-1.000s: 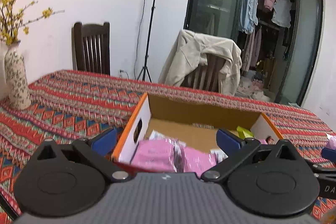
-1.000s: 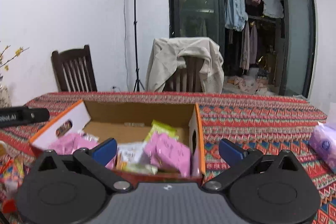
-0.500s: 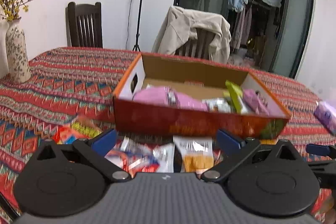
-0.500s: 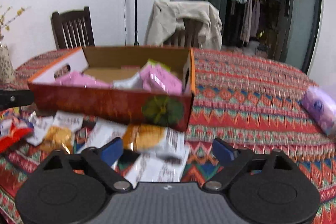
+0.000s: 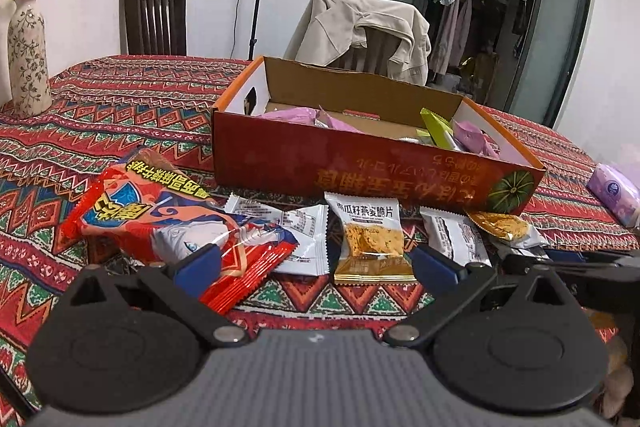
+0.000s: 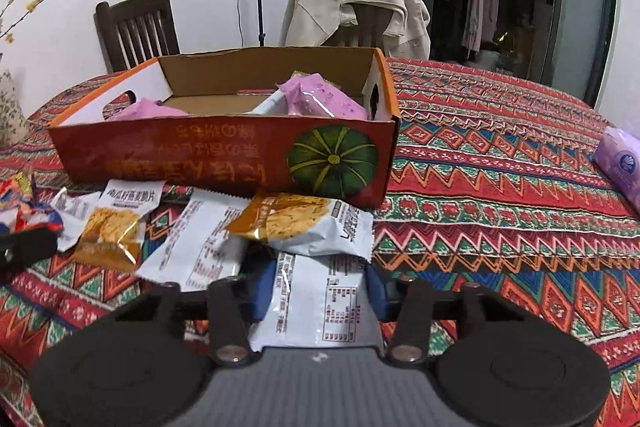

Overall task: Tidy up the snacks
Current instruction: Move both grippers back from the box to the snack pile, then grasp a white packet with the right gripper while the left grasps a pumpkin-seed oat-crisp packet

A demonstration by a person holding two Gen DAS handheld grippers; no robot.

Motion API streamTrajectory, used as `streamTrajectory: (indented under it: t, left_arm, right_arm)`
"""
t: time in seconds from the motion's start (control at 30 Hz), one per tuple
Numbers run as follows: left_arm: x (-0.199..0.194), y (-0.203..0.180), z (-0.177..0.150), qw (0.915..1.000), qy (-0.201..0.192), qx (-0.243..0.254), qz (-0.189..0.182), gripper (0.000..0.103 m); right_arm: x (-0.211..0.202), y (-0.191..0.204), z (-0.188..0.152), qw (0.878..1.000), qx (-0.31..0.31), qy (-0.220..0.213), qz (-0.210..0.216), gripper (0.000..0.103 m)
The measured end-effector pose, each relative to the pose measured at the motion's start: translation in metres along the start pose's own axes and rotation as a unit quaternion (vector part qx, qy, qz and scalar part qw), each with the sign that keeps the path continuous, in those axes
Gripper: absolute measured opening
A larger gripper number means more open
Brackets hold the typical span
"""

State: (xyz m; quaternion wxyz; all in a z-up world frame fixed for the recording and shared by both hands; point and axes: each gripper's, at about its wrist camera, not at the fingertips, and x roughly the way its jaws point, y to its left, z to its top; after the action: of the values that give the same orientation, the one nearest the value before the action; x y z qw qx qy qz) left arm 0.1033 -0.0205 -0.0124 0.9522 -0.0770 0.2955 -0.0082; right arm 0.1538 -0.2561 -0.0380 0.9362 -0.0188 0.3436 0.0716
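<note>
Black tongs (image 6: 318, 291), blue pads (image 5: 198, 269), grey body, seemingly silver pivot screws.

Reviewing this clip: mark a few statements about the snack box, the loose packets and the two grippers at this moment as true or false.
1. The right gripper has a white snack packet between its pads. True; its jaws have just been closing.
2. The cardboard box is empty. False; pink packets lie inside.
3. The left gripper stands open. True.
4. All snacks are in the box. False; the red snack bag and several packets lie on the tablecloth.
5. The box front shows a green pumpkin. True.
</note>
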Motion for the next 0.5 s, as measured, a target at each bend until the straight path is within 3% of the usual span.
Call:
streamTrajectory:
  t: [0.5]
  left_arm:
    - [-0.002, -0.014, 0.007, 0.9998, -0.008, 0.007, 0.017, 0.103]
  right_arm:
    - [-0.059, -0.03, -0.001, 0.995, 0.021, -0.102, 0.003, 0.04]
